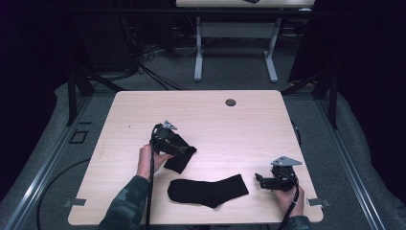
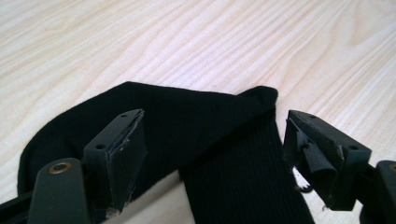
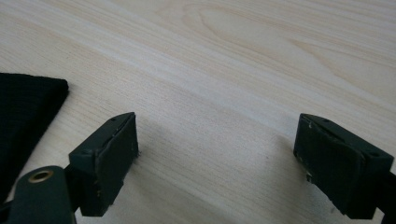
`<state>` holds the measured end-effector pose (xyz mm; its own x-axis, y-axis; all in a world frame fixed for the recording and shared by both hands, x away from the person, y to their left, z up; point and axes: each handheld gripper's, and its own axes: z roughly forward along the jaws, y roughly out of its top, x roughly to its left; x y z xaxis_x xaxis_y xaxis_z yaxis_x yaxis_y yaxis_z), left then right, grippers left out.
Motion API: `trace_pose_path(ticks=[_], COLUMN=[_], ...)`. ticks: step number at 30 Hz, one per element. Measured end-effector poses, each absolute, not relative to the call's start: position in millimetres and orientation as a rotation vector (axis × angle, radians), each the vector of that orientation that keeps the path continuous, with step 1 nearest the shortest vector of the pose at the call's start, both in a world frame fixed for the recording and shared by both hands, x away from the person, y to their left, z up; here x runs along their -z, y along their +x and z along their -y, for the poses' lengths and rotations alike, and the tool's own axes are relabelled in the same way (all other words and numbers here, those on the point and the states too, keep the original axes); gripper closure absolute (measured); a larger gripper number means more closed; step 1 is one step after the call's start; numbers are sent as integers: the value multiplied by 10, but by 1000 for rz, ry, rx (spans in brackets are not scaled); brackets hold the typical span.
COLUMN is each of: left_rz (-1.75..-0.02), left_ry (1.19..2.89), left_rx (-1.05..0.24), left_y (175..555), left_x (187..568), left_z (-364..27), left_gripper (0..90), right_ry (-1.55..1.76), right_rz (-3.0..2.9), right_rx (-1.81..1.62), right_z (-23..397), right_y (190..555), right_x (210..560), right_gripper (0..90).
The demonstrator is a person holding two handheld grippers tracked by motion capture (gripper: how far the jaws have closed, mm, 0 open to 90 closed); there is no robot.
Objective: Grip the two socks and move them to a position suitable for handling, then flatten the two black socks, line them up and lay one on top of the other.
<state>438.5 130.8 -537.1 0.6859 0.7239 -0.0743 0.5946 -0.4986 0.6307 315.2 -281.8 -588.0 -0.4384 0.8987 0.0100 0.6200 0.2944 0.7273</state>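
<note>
Two black socks lie on the pale wooden surface (image 1: 206, 115). The flat sock (image 1: 208, 189) lies stretched out near the front edge, and it serves as the landmark here. The folded sock (image 1: 182, 157) sits just behind it and to its left. The left gripper (image 1: 178, 150) hangs over that folded sock (image 2: 205, 135), jaws spread to either side of the cloth. The right gripper (image 1: 259, 180) rests just right of the flat sock's cuff (image 3: 23, 112), jaws spread wide over bare wood.

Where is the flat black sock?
In the high view, the flat black sock lies near the table's front edge, between both hands, just below the folded sock.
</note>
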Motion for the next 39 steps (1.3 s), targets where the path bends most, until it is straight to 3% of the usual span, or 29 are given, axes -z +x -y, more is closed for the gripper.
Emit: trace_pose_path(ticks=[13, 28, 39], left_rz=[-1025, -1017, -1044], left_ry=[2323, 2348, 2345], left_rx=[-213, -255, -290], left_y=[4568, 4557, 4552], left_x=[5589, 5635, 5624], left_z=[-1247, -1238, -1241], left_gripper=[275, 510, 781], right_ry=[1362, 1361, 1360], right_rz=[-2166, -2167, -2168], right_rx=[-939, -932, -936], right_z=[2820, 2824, 2825], right_y=[3148, 3147, 3146], right_x=[5878, 5875, 5876], right_gripper=[138, 144, 145])
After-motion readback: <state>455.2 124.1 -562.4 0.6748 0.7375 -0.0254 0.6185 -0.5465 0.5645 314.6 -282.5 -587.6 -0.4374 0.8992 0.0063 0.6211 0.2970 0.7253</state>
